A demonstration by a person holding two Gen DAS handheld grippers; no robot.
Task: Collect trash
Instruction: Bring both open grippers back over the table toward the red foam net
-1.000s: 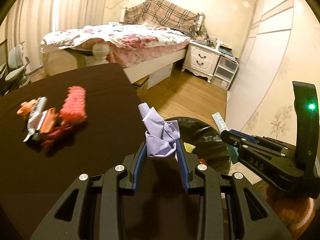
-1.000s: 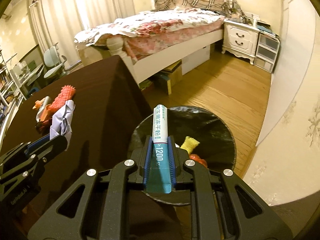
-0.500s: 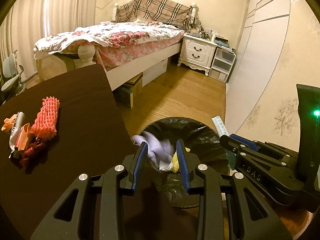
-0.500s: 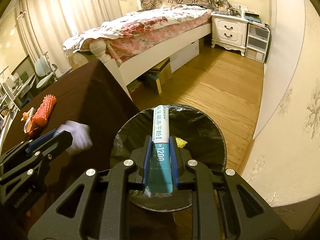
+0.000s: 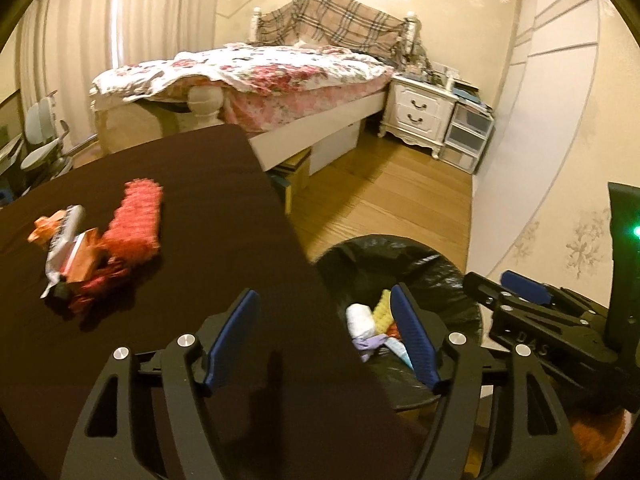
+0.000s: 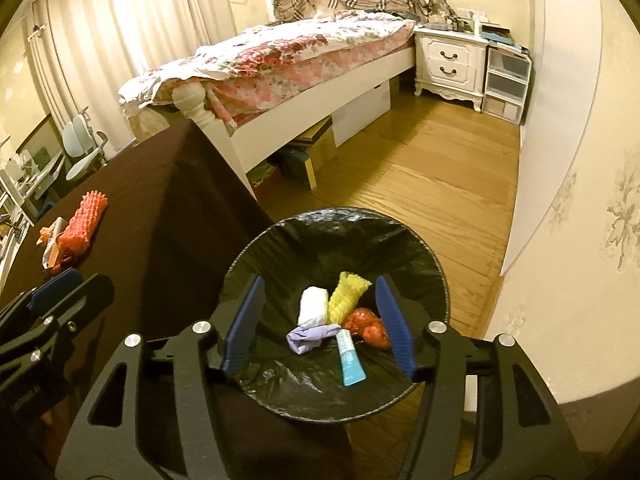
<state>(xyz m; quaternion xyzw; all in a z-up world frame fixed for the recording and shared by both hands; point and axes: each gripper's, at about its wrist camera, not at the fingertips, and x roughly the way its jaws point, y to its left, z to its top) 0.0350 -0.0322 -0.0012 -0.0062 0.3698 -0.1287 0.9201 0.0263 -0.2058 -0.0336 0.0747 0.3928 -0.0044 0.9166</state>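
The teal tube (image 6: 350, 361) lies in the black-lined bin (image 6: 438, 276) beside the purple wad (image 6: 310, 336), a white roll, yellow netting and something red (perhaps a bag). The right gripper (image 6: 316, 322) hangs above it, fingers wide, holding nothing. The left gripper (image 5: 326, 338) straddles the table (image 5: 208, 216) edge, fingers likewise spread; more litter (image 5: 100, 240) sits there.
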